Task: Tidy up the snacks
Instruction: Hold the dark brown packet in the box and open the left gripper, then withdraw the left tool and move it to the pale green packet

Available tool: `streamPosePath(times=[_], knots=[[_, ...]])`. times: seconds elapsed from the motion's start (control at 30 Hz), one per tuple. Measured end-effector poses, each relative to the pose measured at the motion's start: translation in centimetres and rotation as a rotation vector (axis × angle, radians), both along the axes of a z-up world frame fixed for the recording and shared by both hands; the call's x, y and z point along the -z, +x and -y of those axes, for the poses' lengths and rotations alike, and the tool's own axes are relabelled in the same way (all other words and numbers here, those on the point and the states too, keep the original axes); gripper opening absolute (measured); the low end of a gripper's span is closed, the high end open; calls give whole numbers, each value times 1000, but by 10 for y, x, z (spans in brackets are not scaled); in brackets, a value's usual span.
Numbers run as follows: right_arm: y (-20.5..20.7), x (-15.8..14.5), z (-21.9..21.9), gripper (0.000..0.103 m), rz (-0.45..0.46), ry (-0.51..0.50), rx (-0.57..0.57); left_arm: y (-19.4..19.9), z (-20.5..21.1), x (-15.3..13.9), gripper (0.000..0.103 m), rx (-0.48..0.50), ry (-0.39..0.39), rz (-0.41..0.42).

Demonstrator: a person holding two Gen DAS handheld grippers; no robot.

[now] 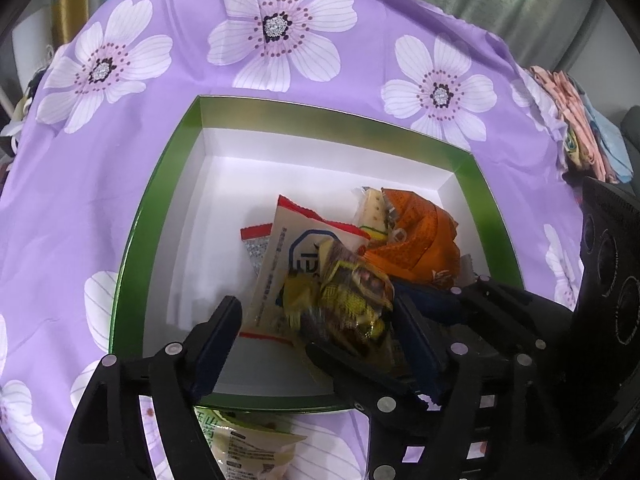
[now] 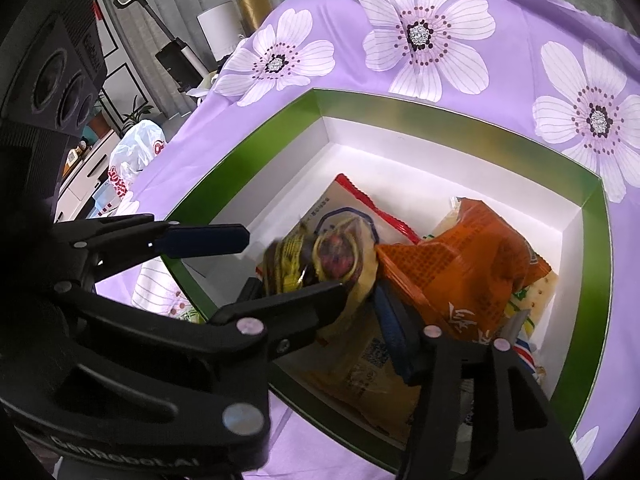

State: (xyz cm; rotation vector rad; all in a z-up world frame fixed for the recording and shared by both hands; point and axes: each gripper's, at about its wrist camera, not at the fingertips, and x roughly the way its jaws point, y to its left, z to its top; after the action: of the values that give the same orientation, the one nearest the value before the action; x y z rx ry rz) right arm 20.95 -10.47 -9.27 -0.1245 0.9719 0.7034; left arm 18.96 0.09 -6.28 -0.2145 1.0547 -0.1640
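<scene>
A green-rimmed box [image 1: 160, 240] [image 2: 240, 152] with a white inside sits on a purple floral cloth [image 1: 60, 200]. Several snack packets lie in it: an orange packet [image 1: 416, 232] [image 2: 460, 264], a white packet with red edges [image 1: 288, 248] [image 2: 340, 204] and a cracker packet [image 1: 370, 208]. A blurred yellow packet [image 1: 348, 300] [image 2: 328, 256] rests on top of the white one. My left gripper [image 1: 316, 304] is open, its pads wide on either side of the yellow packet. My right gripper [image 2: 359, 286] is open more narrowly, its fingertips at the packet's near end.
A green-and-white snack packet [image 1: 248, 448] lies on the cloth outside the box's near wall. Folded cloths [image 1: 576, 120] are piled at the table's right edge. A white plastic bag [image 2: 136, 148] and a floor cleaner [image 2: 176, 52] stand beyond the left edge.
</scene>
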Motion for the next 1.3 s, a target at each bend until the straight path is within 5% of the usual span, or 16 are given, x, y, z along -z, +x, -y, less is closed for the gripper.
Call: streamPosePath(times=[0.4,1.3], knots=[[0,-2,4,66,4,1,20,-3,-4,-4,92,-22,25,16],[-20,-42,28,85,114,16,108,-29,-7,-48,100,-63,43,147]])
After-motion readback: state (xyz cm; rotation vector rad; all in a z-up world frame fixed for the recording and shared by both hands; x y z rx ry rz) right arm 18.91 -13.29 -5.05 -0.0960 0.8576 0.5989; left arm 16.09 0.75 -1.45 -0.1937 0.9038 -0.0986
